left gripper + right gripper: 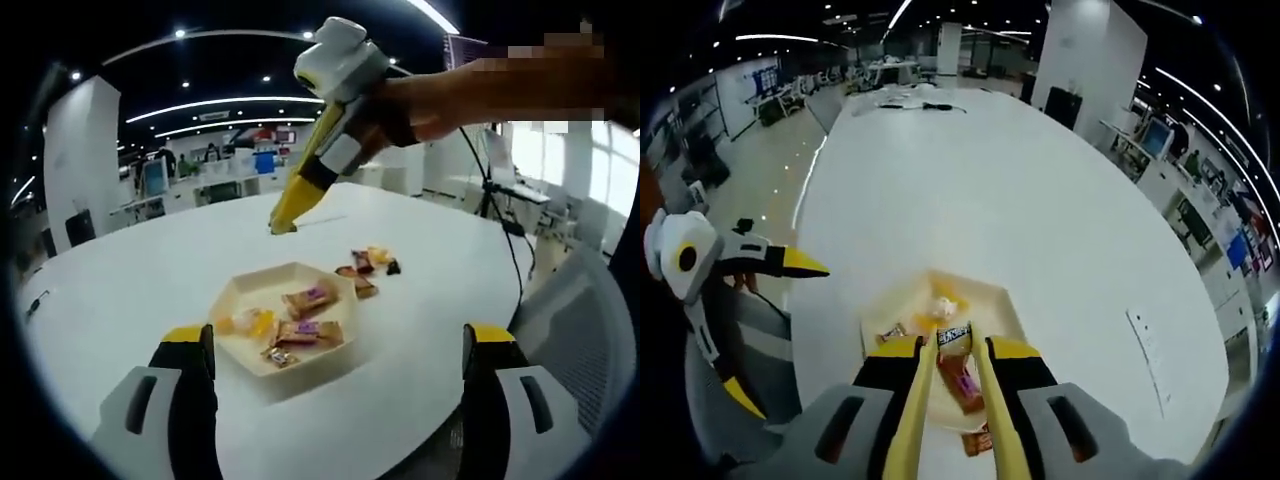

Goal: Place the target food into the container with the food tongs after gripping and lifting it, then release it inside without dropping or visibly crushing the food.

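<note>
Looking along the left gripper [335, 375], its jaws stand wide apart with nothing between them, low over the white surface [120, 290]; ahead sits a cream hexagonal container [232, 300] holding wrapped snacks [310, 297], with loose wrapped candies [365, 266] just beyond it. Right gripper [340, 70], hand-held, carries yellow food tongs [297, 195] whose tips hover above the surface past the container; no food visible in them. Right gripper view: right gripper's jaws press the tongs' two arms [913, 400], tips over the container [1005, 300]; a wrapped snack [955, 338] lies at the tips, grip uncertain. Risk: squeezing harder could crush the wrapper; slack pressure could drop it outside.
</note>
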